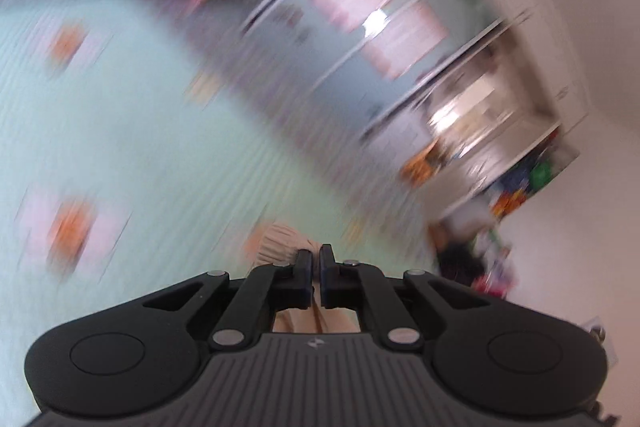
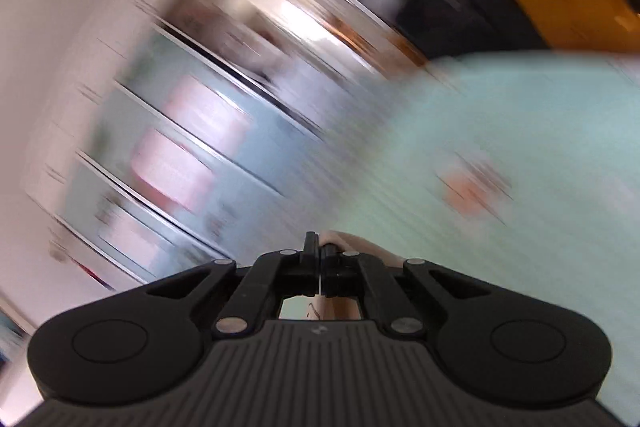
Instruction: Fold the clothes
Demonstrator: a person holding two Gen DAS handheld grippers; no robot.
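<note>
Both views motion-blurred. Left hand-held gripper (image 1: 316,254) and right hand-held gripper (image 2: 320,250) each pinched on beige garment (image 1: 280,241), hanging directly below jaws, over mint bedspread (image 1: 120,131)

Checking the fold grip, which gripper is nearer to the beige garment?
Neither: the left gripper and the right gripper are each shut on the beige garment, which bunches at both sets of fingertips.
</note>
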